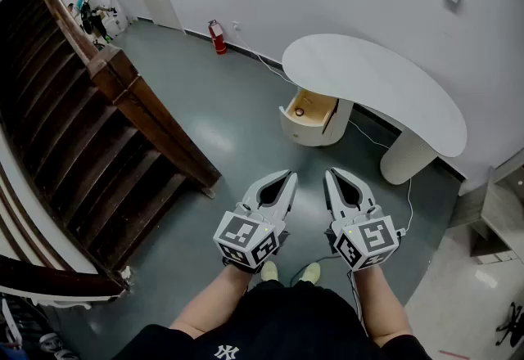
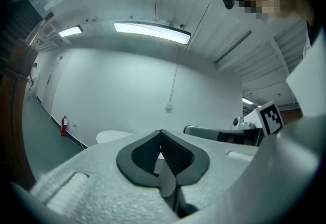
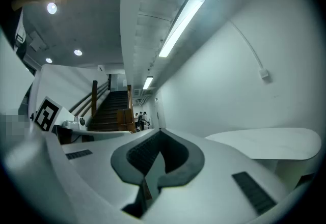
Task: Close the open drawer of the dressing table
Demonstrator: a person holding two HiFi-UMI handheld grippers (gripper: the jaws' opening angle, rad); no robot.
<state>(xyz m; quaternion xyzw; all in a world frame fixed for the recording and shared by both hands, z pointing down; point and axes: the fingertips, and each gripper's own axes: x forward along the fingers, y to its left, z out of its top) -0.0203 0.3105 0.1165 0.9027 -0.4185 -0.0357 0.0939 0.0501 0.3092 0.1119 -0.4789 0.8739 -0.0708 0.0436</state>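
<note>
1. The white, kidney-shaped bench (image 1: 372, 80) stands against the wall. Its pale wooden drawer (image 1: 311, 111) juts open from the bench's rounded pedestal.
2. The left hand-held gripper (image 1: 290, 178) and right hand-held gripper (image 1: 330, 176) are both clenched on nothing and held level, well short of the bench.
3. Clenched tips probably suit pushing the drawer front, but the approach comes first.

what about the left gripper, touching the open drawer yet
Apart. The head view shows bare floor between the left gripper and the drawer.
</note>
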